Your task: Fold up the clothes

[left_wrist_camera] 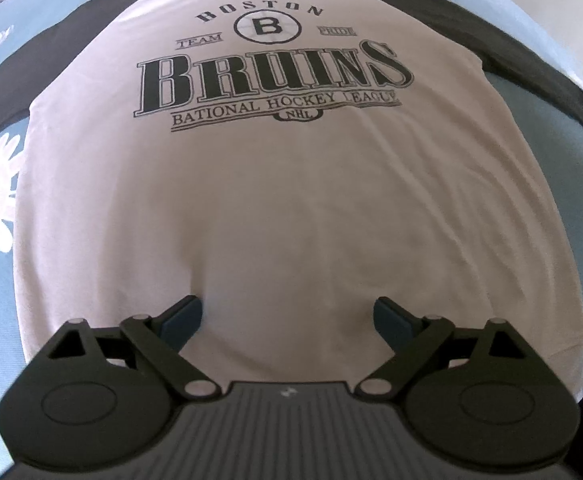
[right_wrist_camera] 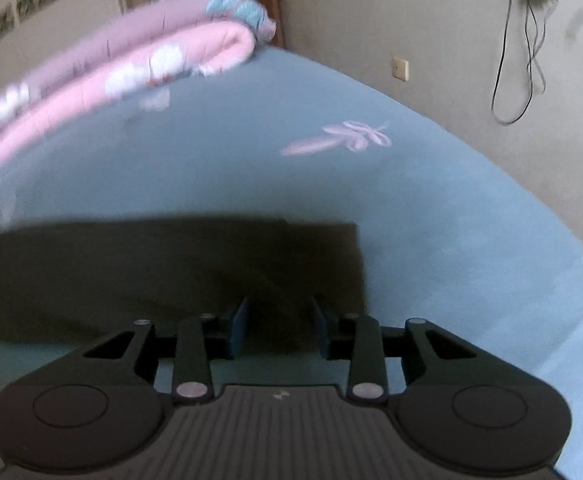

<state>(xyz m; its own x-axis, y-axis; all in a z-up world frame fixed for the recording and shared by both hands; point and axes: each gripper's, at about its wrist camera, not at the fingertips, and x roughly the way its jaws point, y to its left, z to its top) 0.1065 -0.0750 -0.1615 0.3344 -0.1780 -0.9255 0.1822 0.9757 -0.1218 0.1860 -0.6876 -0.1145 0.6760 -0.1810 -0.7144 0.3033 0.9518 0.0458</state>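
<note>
A white raglan T-shirt (left_wrist_camera: 275,184) with dark sleeves and a black "Boston Bruins" print lies flat, front up, on the bed. My left gripper (left_wrist_camera: 287,320) hovers over its lower part, jaws wide apart, nothing between the blue pads (left_wrist_camera: 183,320). In the right wrist view a dark sleeve (right_wrist_camera: 171,268) lies spread on the sheet, its cuff end to the right. My right gripper (right_wrist_camera: 279,328) sits low over that cuff end, jaws partly apart with a clear gap. The dark cloth shows in the gap, and neither pad is seen pressing on it.
The bed has a blue sheet (right_wrist_camera: 411,220) with pale flower prints. A folded pink and lilac quilt (right_wrist_camera: 131,60) lies at the far side. Beyond the bed's edge is a wall with a socket plate (right_wrist_camera: 400,68) and a hanging black cable (right_wrist_camera: 519,60).
</note>
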